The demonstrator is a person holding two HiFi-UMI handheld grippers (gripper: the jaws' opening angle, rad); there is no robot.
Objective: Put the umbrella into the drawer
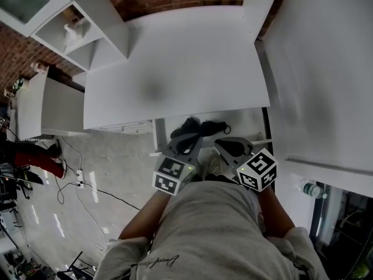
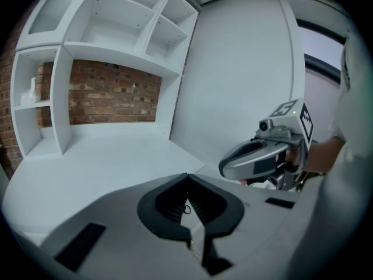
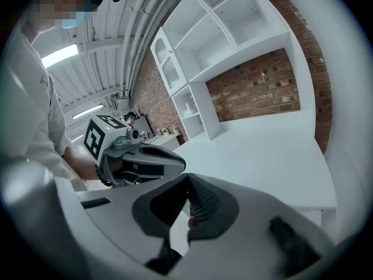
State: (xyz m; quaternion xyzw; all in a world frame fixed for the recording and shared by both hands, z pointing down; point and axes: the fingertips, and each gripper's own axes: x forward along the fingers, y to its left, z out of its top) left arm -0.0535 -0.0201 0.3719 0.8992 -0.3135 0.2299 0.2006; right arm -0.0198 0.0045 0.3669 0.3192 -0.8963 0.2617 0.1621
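Jaws of the left gripper (image 2: 187, 179) are clenched tip to tip. Nothing is grasped, though a thin dark loop shows in the gap behind the tips and what it belongs to cannot be made out. The right gripper (image 3: 187, 178) likewise has its jaws pressed together and holds nothing. Both tools hang side by side in front of the person, pointing forward and somewhat down, just short of the near edge of the white surface (image 1: 175, 69).

From the head view, the black folded umbrella (image 1: 198, 127) lies in what looks like a white drawer (image 1: 247, 121) pulled out from under that surface, just beyond the two jaw tips. Neither gripper view shows it. By this reading the main step is done: the umbrella is released and resting inside. The drawer appears to be open, so pushing it shut may be all that remains, if the task calls for that at all.

As for writing, a line of cursive script (image 1: 154, 262) runs across the person's grey shirt but is too small to read. The cubes on the grippers carry only black-and-white square patterns, no words. A clear bottle (image 1: 309, 188) at the lower right shows no legible label.
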